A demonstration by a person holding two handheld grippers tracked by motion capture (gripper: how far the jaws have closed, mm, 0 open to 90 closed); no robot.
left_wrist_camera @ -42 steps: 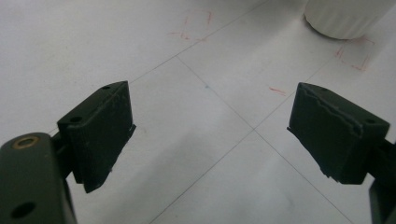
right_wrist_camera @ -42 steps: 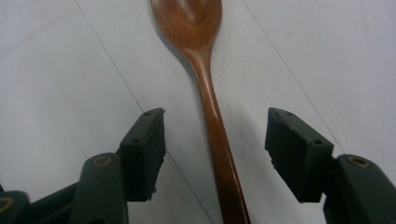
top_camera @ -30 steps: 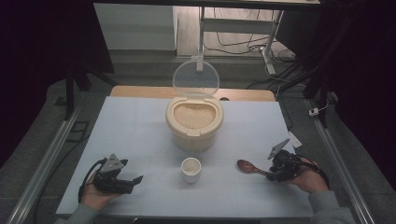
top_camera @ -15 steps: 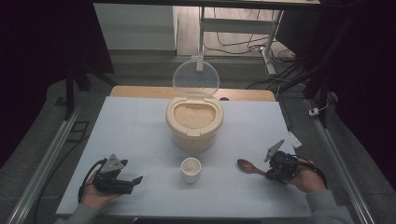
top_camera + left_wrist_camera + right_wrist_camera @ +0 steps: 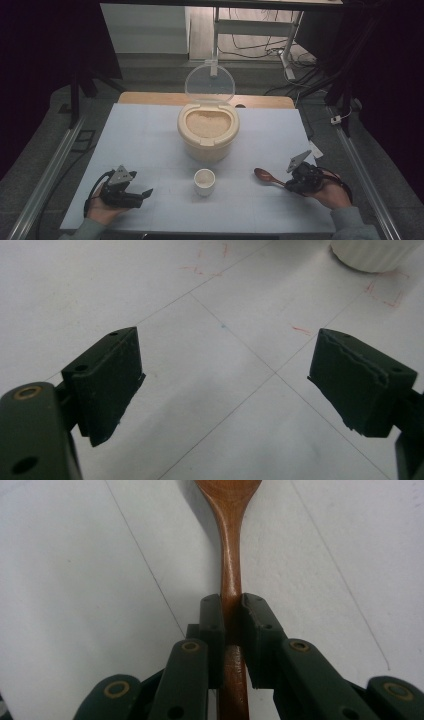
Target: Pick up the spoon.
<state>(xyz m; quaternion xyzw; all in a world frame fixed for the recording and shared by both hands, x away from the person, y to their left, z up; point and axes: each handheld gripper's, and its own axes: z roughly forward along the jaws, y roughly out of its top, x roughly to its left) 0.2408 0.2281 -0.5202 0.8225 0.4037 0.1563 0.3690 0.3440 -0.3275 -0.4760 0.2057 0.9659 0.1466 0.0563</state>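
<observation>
The right gripper (image 5: 231,611) is clenched on the handle of one wooden spoon (image 5: 229,550); its jaws have just been closing, and the pads now press the handle from both sides. In the high view the right gripper (image 5: 292,184) sits low on the white worktop (image 5: 150,135), and the spoon (image 5: 265,176) lies flat, its bowl pointing away from the gripper toward the middle of the worktop. The left gripper (image 5: 225,385) is released, its two jaws wide apart with only bare worktop between them; in the high view the left gripper (image 5: 142,194) rests near the front edge.

Between the two grippers stands one small white cup (image 5: 204,181), well apart from each. Beyond the cup, farther from both grippers, stands one cream rice container (image 5: 207,132) filled with grains, its one clear lid (image 5: 209,85) tipped upright at the back. Nothing lies between the spoon's bowl and the cup.

In the right gripper view the spoon's bowl is cut off by the top edge. In the left gripper view a ribbed white base (image 5: 372,252) is cut off at the top right corner, and faint red marks show on the worktop.
</observation>
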